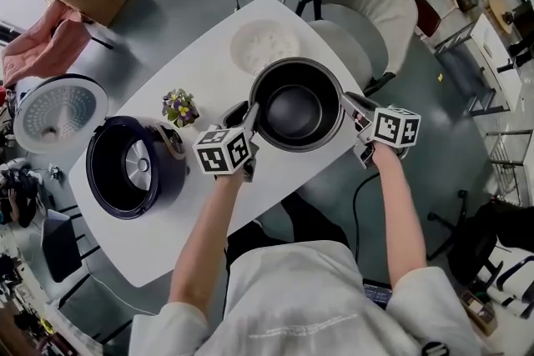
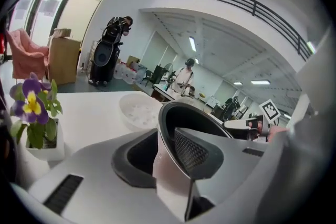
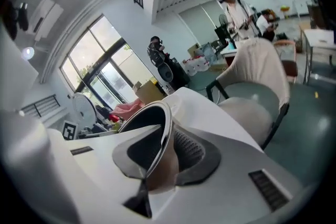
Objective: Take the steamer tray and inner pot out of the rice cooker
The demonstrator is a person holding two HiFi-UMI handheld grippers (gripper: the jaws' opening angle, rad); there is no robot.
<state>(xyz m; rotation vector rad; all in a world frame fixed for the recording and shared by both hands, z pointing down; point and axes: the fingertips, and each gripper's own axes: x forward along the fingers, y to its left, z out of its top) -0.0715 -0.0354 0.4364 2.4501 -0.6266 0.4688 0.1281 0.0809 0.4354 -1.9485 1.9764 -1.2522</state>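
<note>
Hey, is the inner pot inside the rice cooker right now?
No: the inner pot is out over the table, well apart from the open rice cooker, whose cavity holds no pot.

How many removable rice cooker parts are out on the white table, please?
2: the white steamer tray near the table's far edge, and the dark inner pot in front of it. None appears hidden.
</note>
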